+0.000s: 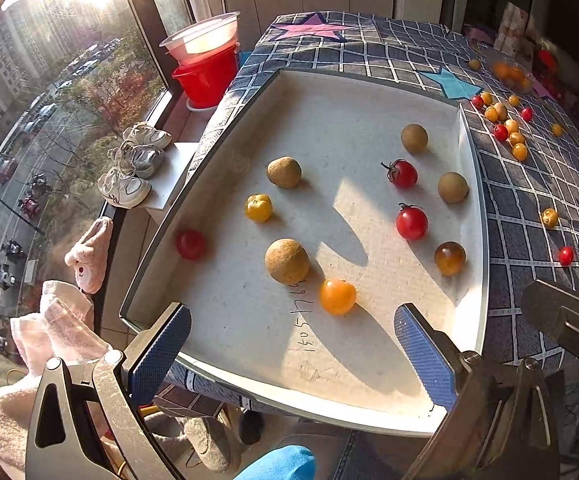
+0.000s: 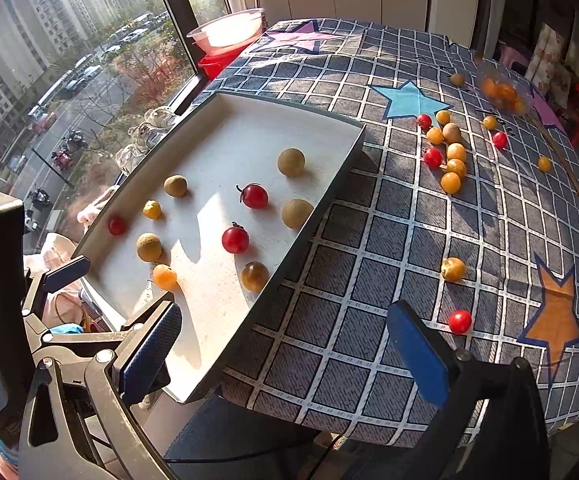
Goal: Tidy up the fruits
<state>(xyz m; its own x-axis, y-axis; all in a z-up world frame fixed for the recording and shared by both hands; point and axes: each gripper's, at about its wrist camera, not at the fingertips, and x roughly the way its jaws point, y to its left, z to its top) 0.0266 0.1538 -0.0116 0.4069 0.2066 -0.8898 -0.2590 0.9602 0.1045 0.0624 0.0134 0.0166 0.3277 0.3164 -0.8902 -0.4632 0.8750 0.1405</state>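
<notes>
A white tray [image 1: 471, 184] lies on the checked tablecloth and holds several fruits: brown longans [image 1: 286, 261], red cherry tomatoes [image 1: 411, 222] and an orange tomato [image 1: 337, 296]. My left gripper [image 1: 292, 344] is open and empty over the tray's near end, just short of the orange tomato. My right gripper [image 2: 285, 344] is open and empty at the table's near edge, beside the tray [image 2: 301, 240]. A loose red tomato [image 2: 460, 321] and a yellow one [image 2: 453, 269] lie ahead of its right finger. A cluster of loose fruits [image 2: 449, 152] sits farther back.
A clear bowl of orange fruits [image 2: 503, 94] stands at the far right of the table. A red bucket with a clear basin [image 1: 205, 60] stands by the window on the left. Shoes [image 1: 133, 168] lie on the sill. A thin stick [image 2: 565, 168] lies along the right.
</notes>
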